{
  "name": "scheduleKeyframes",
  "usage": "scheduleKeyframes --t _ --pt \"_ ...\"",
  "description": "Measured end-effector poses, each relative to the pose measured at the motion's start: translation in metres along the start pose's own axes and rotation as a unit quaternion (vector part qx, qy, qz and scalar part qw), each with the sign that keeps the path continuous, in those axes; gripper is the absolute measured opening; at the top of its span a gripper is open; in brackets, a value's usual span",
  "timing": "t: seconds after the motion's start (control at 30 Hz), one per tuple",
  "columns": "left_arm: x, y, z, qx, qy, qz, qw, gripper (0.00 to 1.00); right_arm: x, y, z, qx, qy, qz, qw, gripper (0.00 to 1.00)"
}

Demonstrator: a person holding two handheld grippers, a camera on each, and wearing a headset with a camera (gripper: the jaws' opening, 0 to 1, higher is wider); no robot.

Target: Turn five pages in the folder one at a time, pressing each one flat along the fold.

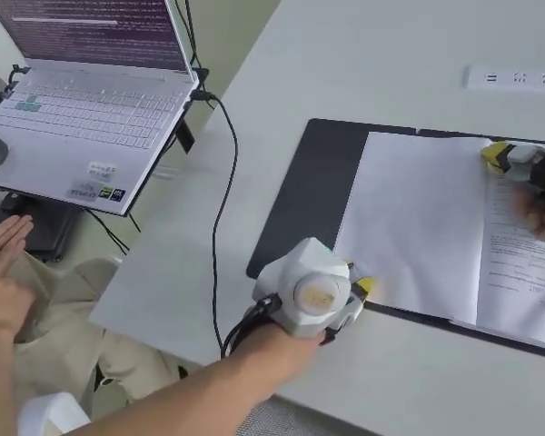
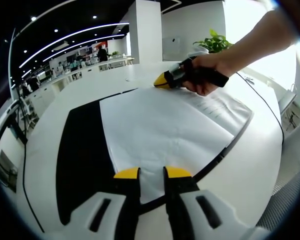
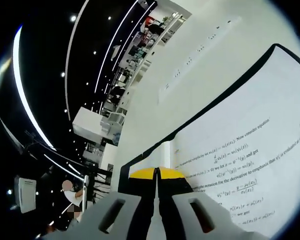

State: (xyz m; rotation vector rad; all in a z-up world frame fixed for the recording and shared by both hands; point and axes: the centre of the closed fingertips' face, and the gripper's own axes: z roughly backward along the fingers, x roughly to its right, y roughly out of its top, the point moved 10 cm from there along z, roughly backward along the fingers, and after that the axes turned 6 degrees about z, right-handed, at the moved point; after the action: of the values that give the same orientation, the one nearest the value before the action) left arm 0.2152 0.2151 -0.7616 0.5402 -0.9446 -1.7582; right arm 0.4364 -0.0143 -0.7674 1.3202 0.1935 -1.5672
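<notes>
Folder point(image 1: 295, 195), black plastic, lies open right of centre on white table point(image 1: 391, 54). Left hand-held gripper point(image 2: 151, 175) slightly parted, empty, at lower edge of blank white page point(image 2: 155, 125). Right hand-held gripper point(image 3: 156, 176) closed, empty: best dragged steadily along fold point(image 1: 480, 245).

Black folder point(image 1: 300, 191), white pages, my yellow-tipped tongs on a white table point(image 1: 363, 73).
My left tongs point(image 2: 152, 173) are white-bodied, with yellow tips over black; my right tongs point(image 3: 156, 172) show the same yellow and black. The folder's blank page point(image 1: 418, 218) is plain white, and the printed page point(image 1: 518, 263) at 3 o'clock is white with lines of black text. At 10 o'clock sits a silver-white laptop point(image 1: 82, 118), its dark screen striped with pale text, beside a black cable point(image 1: 222, 209).
</notes>
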Motion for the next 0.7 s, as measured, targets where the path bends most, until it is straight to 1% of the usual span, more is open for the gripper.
scheduleKeyframes --t 0.3,0.43,0.53,0.7 --pt "0.000 0.001 0.000 -0.002 0.000 -0.001 1.0000 0.17 0.000 -0.014 0.013 -0.021 0.012 0.000 0.9997 0.00" --pt "0.001 0.001 -0.001 -0.003 0.000 -0.001 1.0000 0.17 -0.002 -0.022 0.020 -0.029 0.015 0.007 0.9994 0.00" --pt "0.001 0.001 -0.001 -0.005 0.000 -0.001 1.0000 0.17 -0.004 -0.027 0.026 -0.039 0.018 0.022 0.9988 0.00" --pt "0.002 0.002 -0.001 -0.006 0.000 -0.002 1.0000 0.16 -0.006 -0.036 0.034 -0.045 0.022 0.019 0.9986 0.00"
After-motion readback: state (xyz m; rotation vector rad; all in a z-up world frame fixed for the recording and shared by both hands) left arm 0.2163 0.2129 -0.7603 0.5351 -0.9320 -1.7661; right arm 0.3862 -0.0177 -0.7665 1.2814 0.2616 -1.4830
